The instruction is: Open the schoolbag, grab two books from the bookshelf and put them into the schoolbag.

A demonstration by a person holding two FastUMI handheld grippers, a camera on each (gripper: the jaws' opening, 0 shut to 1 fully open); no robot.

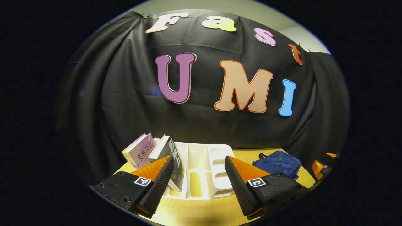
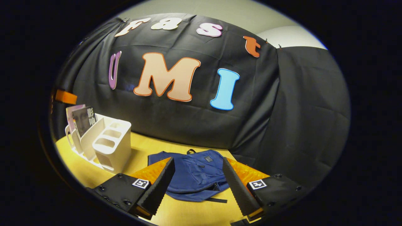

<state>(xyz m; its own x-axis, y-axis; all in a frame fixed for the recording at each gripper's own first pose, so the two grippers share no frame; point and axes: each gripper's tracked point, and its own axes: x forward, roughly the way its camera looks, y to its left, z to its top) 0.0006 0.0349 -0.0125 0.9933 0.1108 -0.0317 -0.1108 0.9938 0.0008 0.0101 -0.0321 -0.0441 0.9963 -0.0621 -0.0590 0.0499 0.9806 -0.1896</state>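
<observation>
A staged recording booth: black cloth (image 2: 282, 103) hangs as a backdrop behind a yellow wooden table (image 2: 141, 147), with a plain pale room wall (image 2: 220, 12) visible above it.

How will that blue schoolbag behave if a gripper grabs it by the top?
The schoolbag lies flat and creased on the table, so it probably holds little and will sag. Being soft cloth, it will likely bunch and slide when its zip is pulled.

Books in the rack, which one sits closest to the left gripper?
The dark-covered book, just behind the left gripper; the pale pink book leans farther off, at the white rack's outer end.
</observation>
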